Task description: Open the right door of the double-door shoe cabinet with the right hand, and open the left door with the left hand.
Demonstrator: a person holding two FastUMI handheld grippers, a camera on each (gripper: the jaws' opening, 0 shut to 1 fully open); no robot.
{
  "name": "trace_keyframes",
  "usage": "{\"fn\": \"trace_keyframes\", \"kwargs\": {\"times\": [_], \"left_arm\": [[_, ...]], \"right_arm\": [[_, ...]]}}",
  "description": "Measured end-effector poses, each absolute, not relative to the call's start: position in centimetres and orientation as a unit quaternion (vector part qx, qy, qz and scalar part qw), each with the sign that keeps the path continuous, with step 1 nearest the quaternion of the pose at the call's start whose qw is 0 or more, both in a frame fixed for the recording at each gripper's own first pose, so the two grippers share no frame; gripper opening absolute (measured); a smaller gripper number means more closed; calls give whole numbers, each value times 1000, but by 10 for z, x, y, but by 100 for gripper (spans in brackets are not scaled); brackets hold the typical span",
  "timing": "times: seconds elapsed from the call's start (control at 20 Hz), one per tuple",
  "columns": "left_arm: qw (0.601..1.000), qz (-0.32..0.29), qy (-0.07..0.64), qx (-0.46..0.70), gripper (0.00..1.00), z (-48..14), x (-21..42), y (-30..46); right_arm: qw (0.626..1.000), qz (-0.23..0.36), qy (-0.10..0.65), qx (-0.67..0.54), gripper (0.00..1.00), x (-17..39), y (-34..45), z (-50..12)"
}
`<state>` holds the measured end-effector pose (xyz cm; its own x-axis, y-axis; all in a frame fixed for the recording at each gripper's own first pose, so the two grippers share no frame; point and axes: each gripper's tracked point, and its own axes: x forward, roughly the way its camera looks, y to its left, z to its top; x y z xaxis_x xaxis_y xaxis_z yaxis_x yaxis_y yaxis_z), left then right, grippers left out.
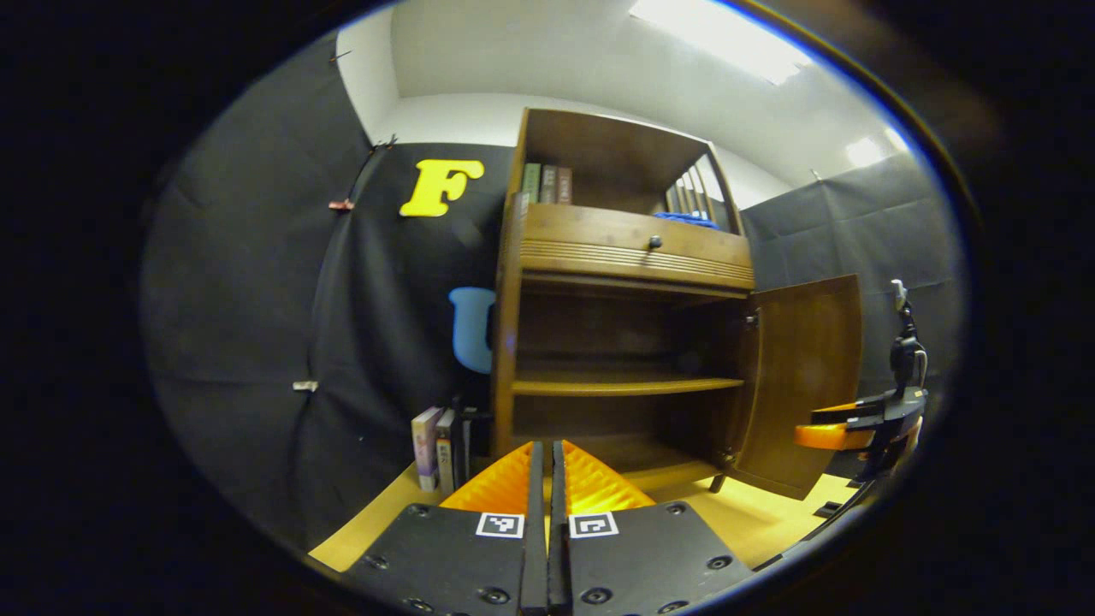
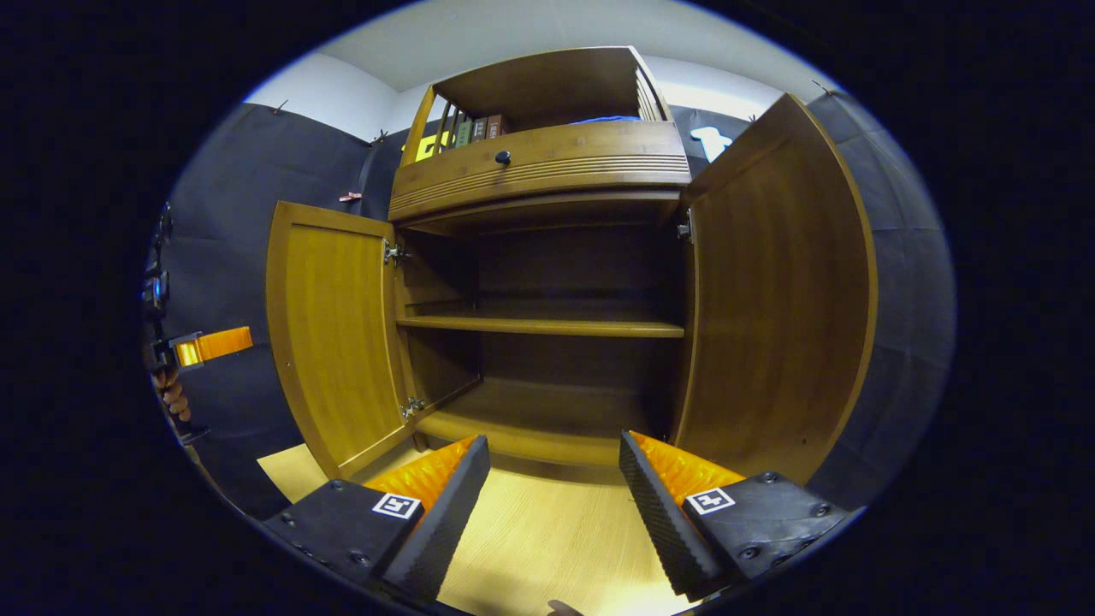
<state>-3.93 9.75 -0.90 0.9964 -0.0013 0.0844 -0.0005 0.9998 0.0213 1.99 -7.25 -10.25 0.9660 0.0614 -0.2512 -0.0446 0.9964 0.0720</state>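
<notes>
1. Cabinet (image 2: 547, 282): straight ahead of both grippers, interior exposed.
2. Right door (image 2: 783, 291) and left door (image 2: 329, 334): both swung fully open.
3. Right gripper (image 2: 552, 462): fingers wide apart, empty, nearer the cabinet.
4. Left gripper (image 1: 546, 466): fingers closed together, empty.

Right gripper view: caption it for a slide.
Open right gripper faces the shoe cabinet, left door and right door open.

two doors (image 2: 329, 334), one drawer (image 2: 539, 171)
</notes>
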Motion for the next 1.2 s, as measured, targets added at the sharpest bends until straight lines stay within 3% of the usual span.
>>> {"fn": "trace_keyframes", "kwargs": {"times": [0.15,0.25,0.55,0.6,0.75,0.9,1.2], "left_arm": [[998,-42,-35,32,5,-12,-19,57],[997,-54,-41,24,16,-10,-6,41],[999,-39,-32,2,89,-20,27,17],[999,-44,-30,7,93,-24,29,10],[998,-41,-32,33,88,-25,26,3],[997,-38,-39,49,94,-21,24,-4],[996,-61,-36,52,94,-23,20,-20]], "right_arm": [[991,44,119,39,97,21,-52,-93],[991,58,117,41,96,16,-38,-89],[993,70,93,17,98,7,-17,-73],[993,73,91,18,95,6,-15,-72],[994,71,80,17,98,4,-13,-62],[996,64,68,9,98,2,-14,-55],[996,63,65,8,98,-3,-13,-50]]}}
